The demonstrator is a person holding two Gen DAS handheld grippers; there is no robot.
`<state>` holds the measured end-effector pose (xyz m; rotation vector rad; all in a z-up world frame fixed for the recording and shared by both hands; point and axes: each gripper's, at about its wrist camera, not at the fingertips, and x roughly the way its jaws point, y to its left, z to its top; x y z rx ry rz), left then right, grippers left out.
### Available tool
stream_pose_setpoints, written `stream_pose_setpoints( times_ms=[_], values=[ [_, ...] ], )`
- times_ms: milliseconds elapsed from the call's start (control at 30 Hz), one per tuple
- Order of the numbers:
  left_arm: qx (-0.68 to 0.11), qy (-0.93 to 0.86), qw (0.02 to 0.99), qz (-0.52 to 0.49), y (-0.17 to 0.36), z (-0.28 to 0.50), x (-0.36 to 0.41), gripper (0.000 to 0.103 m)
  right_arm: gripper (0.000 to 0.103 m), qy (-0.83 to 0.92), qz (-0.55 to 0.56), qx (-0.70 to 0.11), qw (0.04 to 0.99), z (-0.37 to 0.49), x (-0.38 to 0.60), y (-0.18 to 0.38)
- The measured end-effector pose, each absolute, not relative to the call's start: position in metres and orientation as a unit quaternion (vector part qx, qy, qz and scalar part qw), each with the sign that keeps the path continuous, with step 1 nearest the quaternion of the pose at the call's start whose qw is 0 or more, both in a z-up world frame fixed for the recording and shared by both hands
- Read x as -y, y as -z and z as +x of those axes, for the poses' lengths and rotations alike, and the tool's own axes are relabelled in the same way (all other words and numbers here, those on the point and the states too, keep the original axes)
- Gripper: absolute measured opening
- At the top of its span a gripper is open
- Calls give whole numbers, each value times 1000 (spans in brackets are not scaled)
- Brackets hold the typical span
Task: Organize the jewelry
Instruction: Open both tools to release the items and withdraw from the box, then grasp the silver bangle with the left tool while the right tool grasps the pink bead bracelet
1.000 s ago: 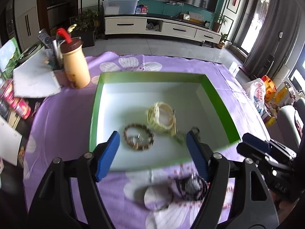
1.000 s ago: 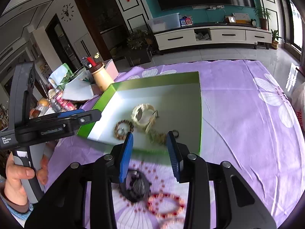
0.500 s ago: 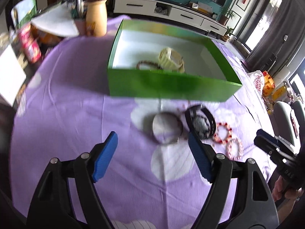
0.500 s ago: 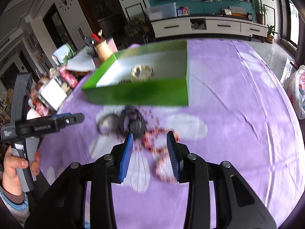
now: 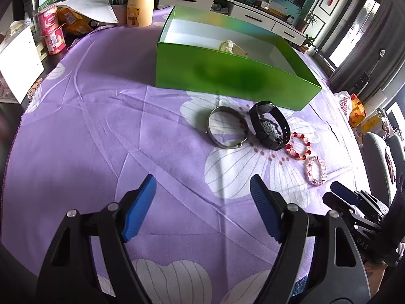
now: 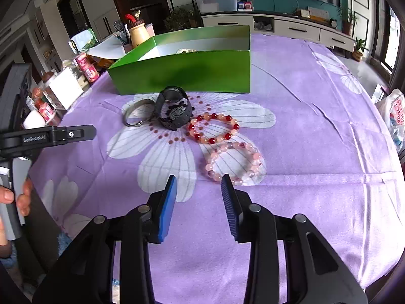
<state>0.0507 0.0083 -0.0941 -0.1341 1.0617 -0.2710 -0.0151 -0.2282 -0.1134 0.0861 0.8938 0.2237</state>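
Observation:
A green box (image 5: 227, 76) (image 6: 182, 72) stands on the purple cloth with a cream watch (image 5: 229, 45) (image 6: 186, 50) inside. In front of it lie a silver bangle (image 5: 227, 129) (image 6: 138, 112), a black watch (image 5: 269, 126) (image 6: 174, 111), a red-and-peach bead bracelet (image 5: 298, 147) (image 6: 214, 128) and a pink bead bracelet (image 5: 315, 171) (image 6: 233, 162). My left gripper (image 5: 202, 192) is open and empty, well short of the bangle. My right gripper (image 6: 198, 190) is open and empty, its right fingertip just before the pink bracelet.
A beige bear bottle (image 5: 140, 2), yogurt cups (image 5: 52, 33), papers and a white carton (image 5: 17, 63) crowd the table's left side. A snack bag (image 6: 395, 116) sits beyond the right edge. The cloth's near edge lies below both grippers.
Both grippers have pulled back and down from over the box to low over the cloth. The loose jewelry now lies ahead of them. Jaws stayed open.

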Motion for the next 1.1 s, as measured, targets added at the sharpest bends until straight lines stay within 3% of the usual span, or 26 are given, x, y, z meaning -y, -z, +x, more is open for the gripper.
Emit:
stream_pose_setpoints(
  times_ms=[400, 600, 867, 933, 1100],
  values=[
    [-499, 124, 856, -43, 100, 90, 13, 76, 37, -105, 6, -432, 896, 3, 224, 121],
    [-504, 117, 855, 1, 113, 118, 34, 58, 37, -95, -30, -441, 892, 15, 219, 130],
    [-503, 122, 855, 31, 121, 133, 42, 52, 36, -97, -43, -450, 886, 21, 218, 136],
    [-501, 122, 856, 39, 121, 134, 43, 47, 28, -103, -45, -450, 886, 21, 217, 136],
    [-494, 123, 859, 65, 122, 132, 43, 35, 18, -108, -46, -448, 887, 21, 211, 136]
  ],
)
